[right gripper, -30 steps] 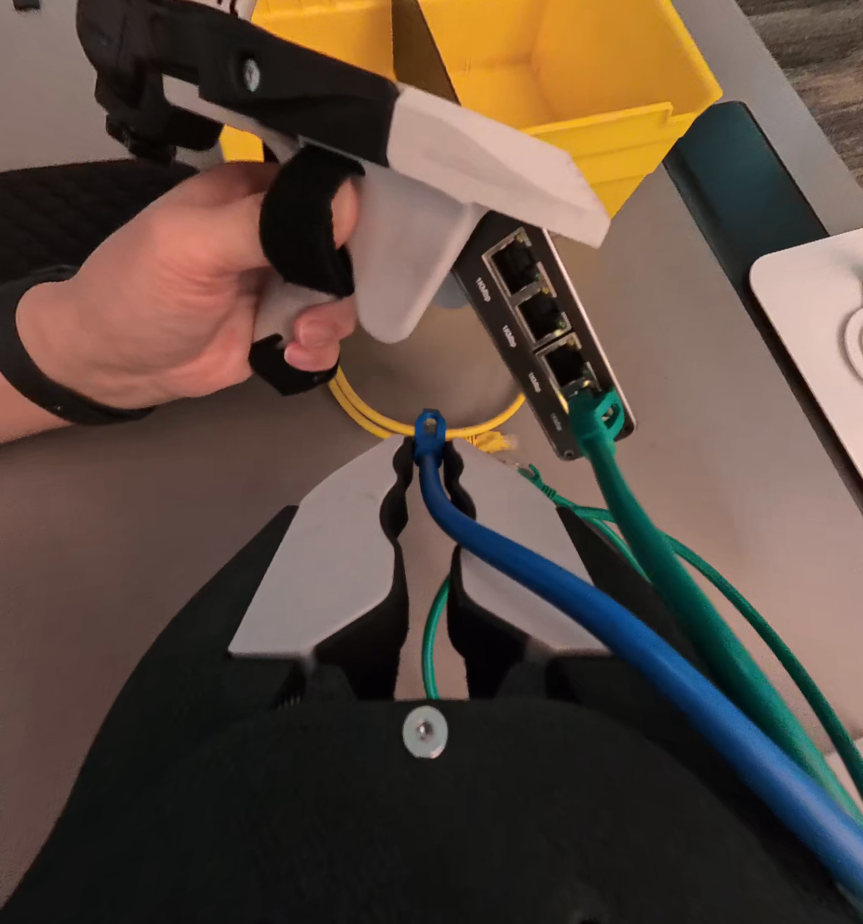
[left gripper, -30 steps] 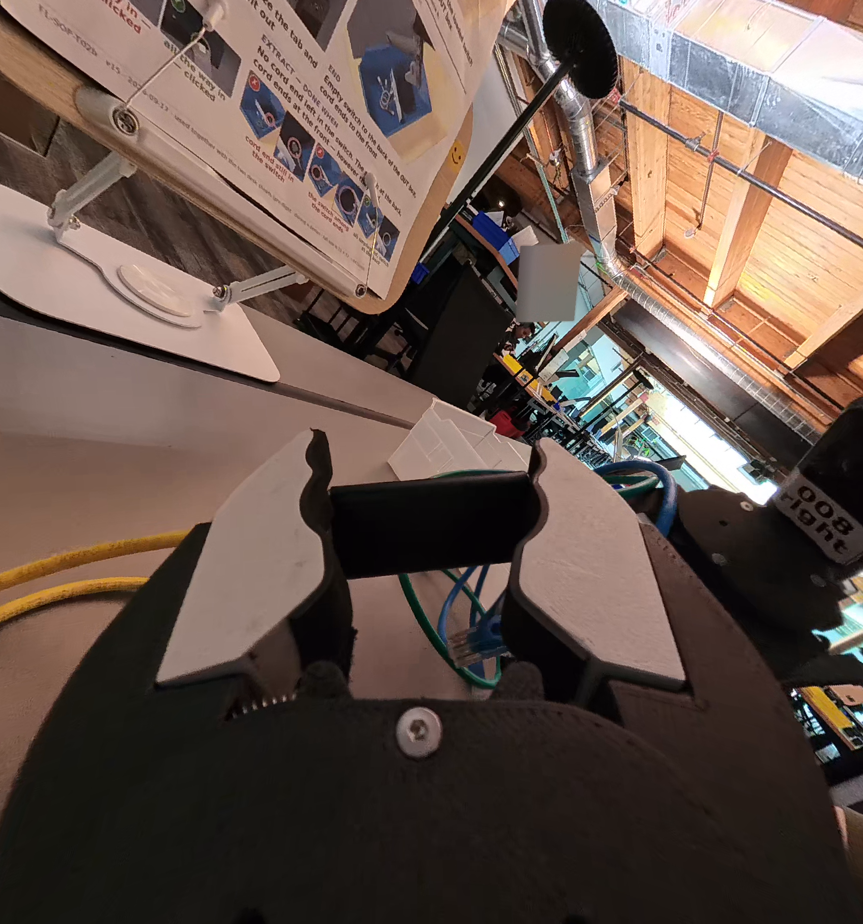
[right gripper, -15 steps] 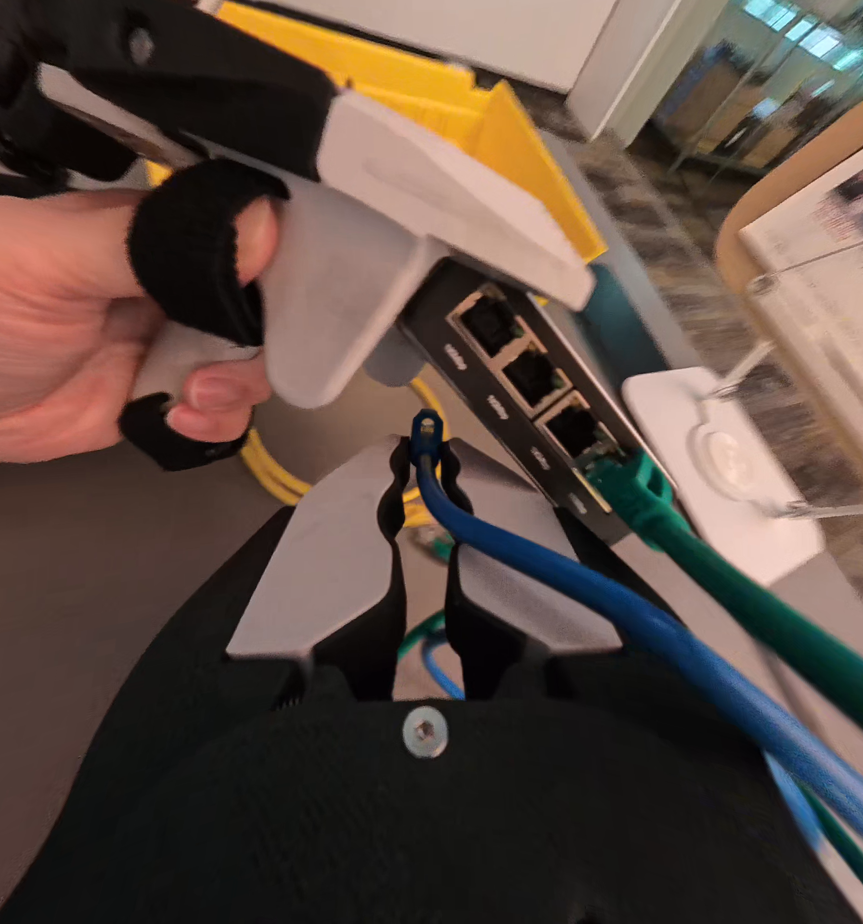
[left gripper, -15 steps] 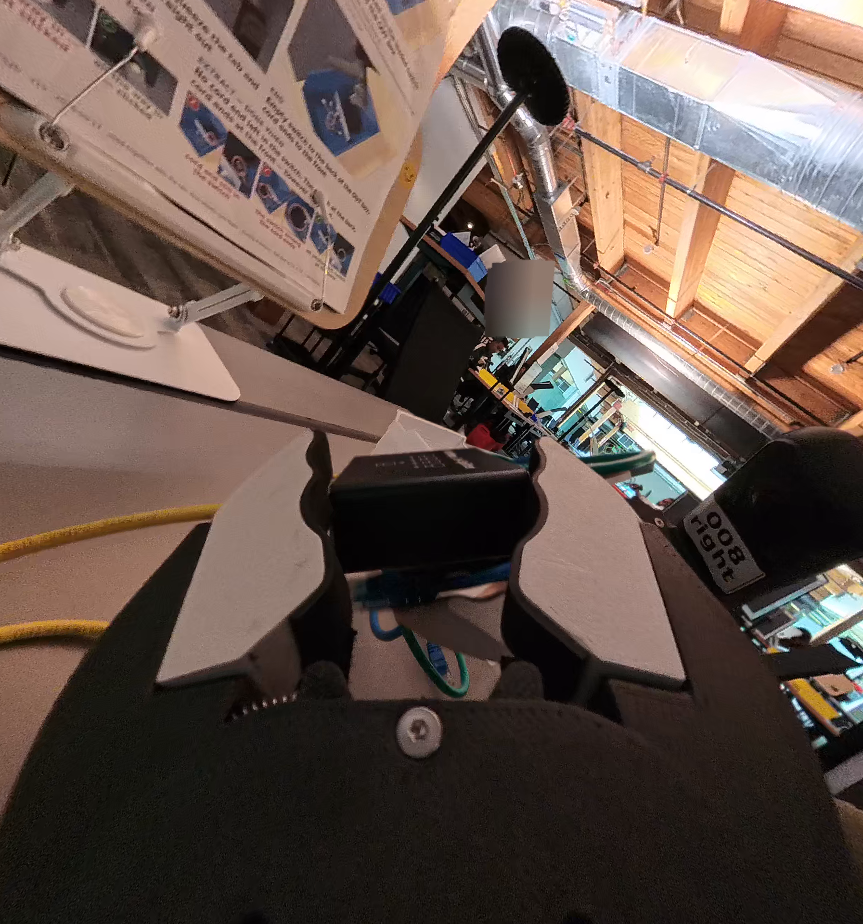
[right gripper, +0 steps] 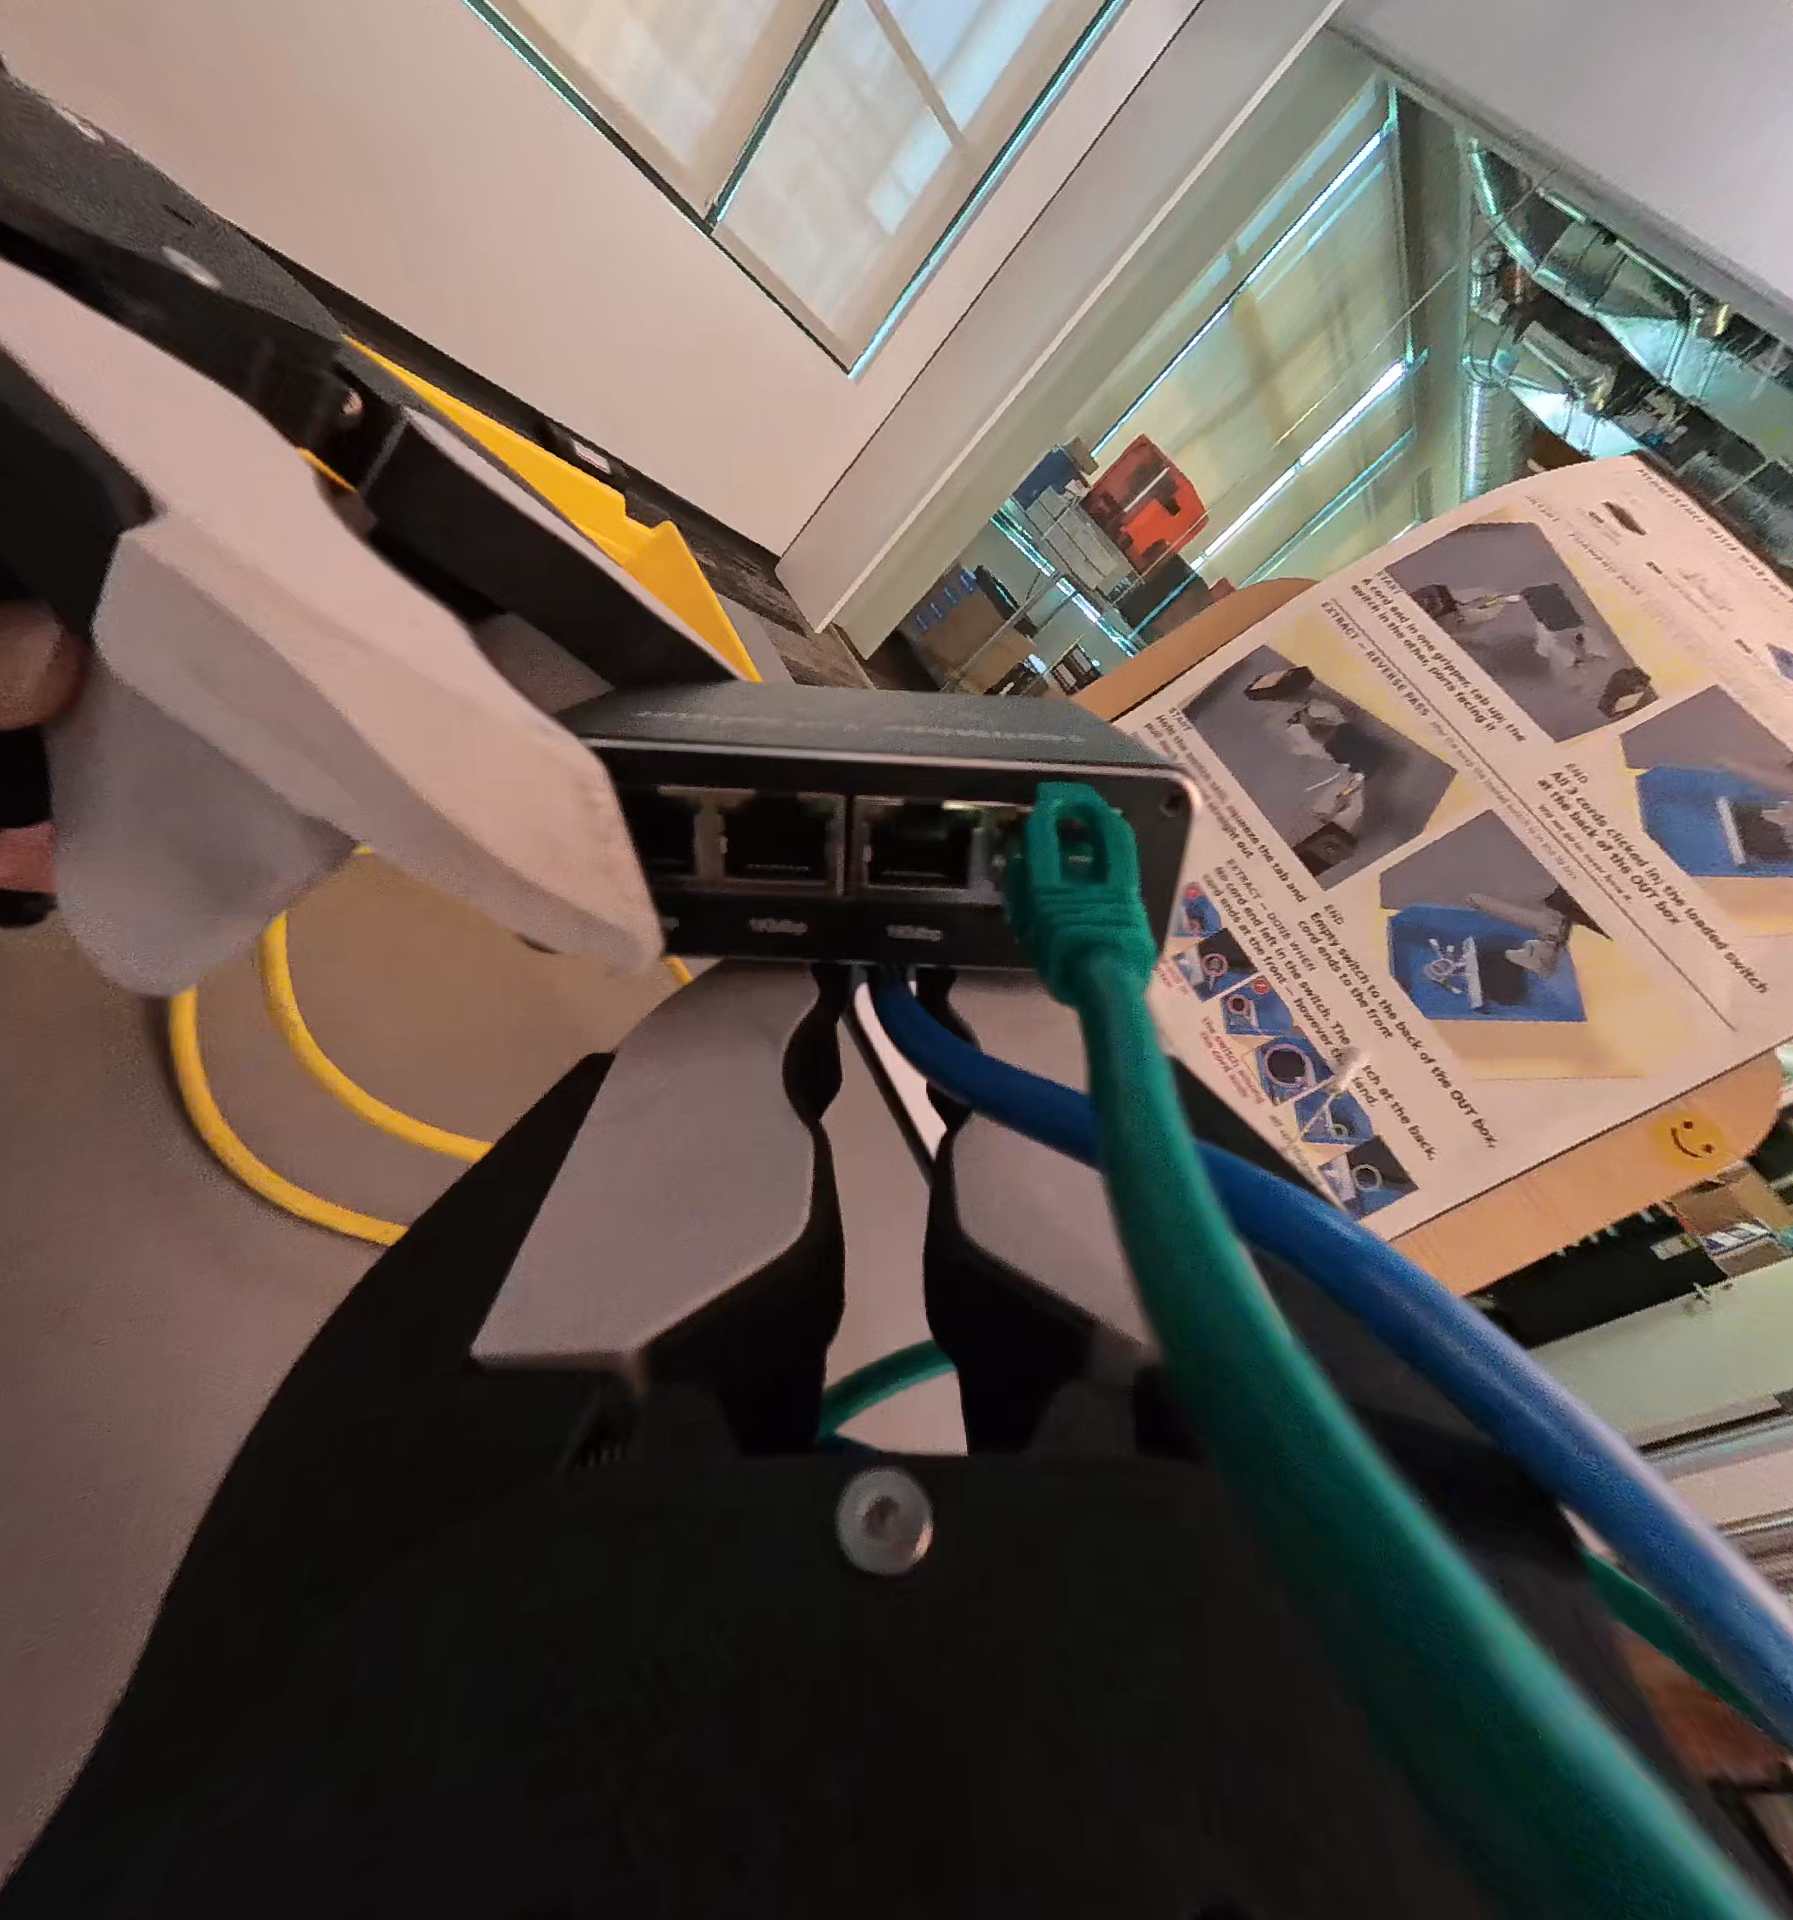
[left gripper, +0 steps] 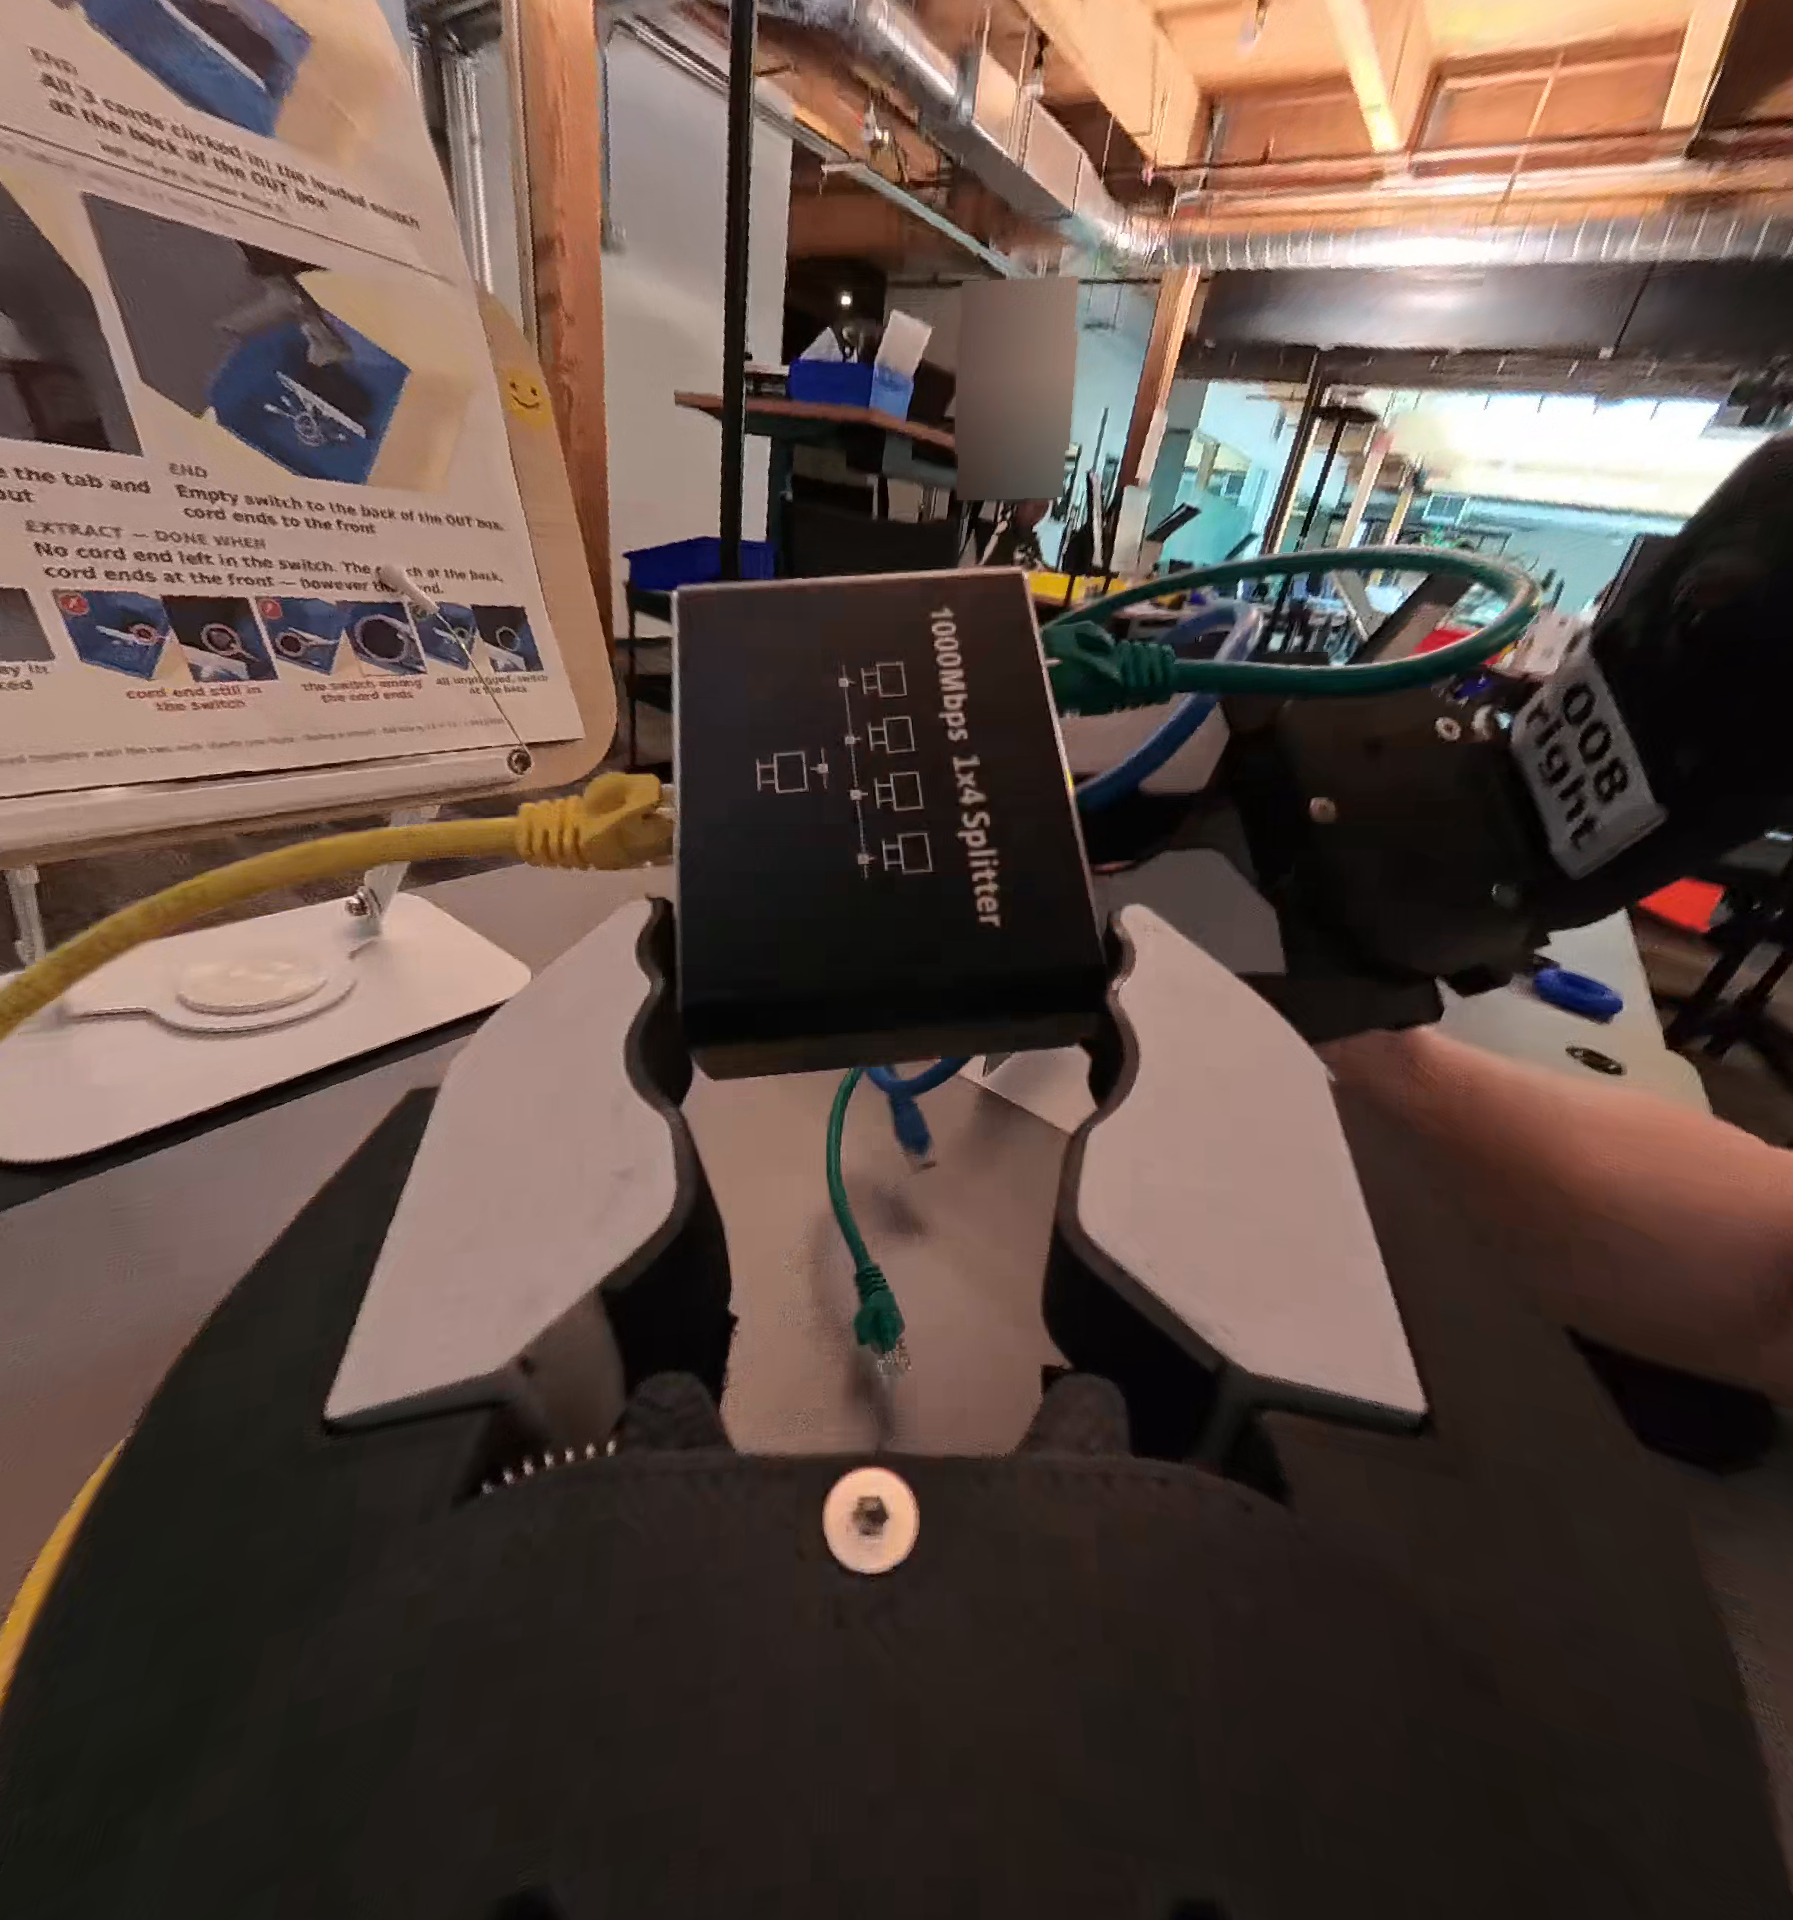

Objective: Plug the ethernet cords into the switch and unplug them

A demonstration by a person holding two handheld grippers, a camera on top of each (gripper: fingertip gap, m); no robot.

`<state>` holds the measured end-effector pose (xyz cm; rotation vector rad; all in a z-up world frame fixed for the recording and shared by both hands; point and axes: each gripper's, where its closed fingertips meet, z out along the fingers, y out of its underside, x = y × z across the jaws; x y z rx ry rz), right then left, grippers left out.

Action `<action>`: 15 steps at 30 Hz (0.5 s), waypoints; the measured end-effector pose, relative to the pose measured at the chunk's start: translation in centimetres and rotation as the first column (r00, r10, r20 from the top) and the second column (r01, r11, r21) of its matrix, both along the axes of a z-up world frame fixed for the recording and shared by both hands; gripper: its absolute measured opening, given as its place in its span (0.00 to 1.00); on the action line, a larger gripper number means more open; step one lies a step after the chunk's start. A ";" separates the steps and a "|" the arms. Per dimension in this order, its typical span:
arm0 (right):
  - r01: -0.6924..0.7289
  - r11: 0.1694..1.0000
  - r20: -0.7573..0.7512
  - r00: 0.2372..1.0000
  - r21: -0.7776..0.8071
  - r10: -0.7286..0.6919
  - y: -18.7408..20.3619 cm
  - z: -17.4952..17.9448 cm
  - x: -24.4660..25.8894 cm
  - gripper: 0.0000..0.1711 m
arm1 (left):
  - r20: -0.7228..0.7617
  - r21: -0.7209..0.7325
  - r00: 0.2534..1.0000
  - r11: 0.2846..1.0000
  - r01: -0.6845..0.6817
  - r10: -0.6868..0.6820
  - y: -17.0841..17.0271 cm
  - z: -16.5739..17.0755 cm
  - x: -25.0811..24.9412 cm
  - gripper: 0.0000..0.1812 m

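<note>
My left gripper is shut on the black switch and holds it above the table, top face toward the camera. A yellow cord meets the switch's left side. A green cord is plugged into its right side. In the right wrist view the switch shows its port face, with the green cord in the rightmost port. My right gripper is shut on the blue cord. Its plug end is hidden just under the switch's lower edge.
An instruction board on a white stand stands at the left. Loose green and blue plug ends lie on the grey table below the switch. A yellow bin sits behind the left gripper's fingers. Only a small space, under 4 cm, lies between the two pairs of fingers.
Both grippers have tilted up and drawn together. The switch has turned so its top face shows in the left wrist view. The blue plug has moved up to the switch's port face.
</note>
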<state>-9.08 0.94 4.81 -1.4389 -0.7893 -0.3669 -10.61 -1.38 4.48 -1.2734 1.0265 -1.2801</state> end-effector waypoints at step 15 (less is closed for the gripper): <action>0.018 0.996 0.213 0.976 0.087 -0.036 0.2 -0.8 0.0 0.07 | -0.221 0.106 0.972 0.993 -0.056 0.078 0.9 -3.5 0.3 0.47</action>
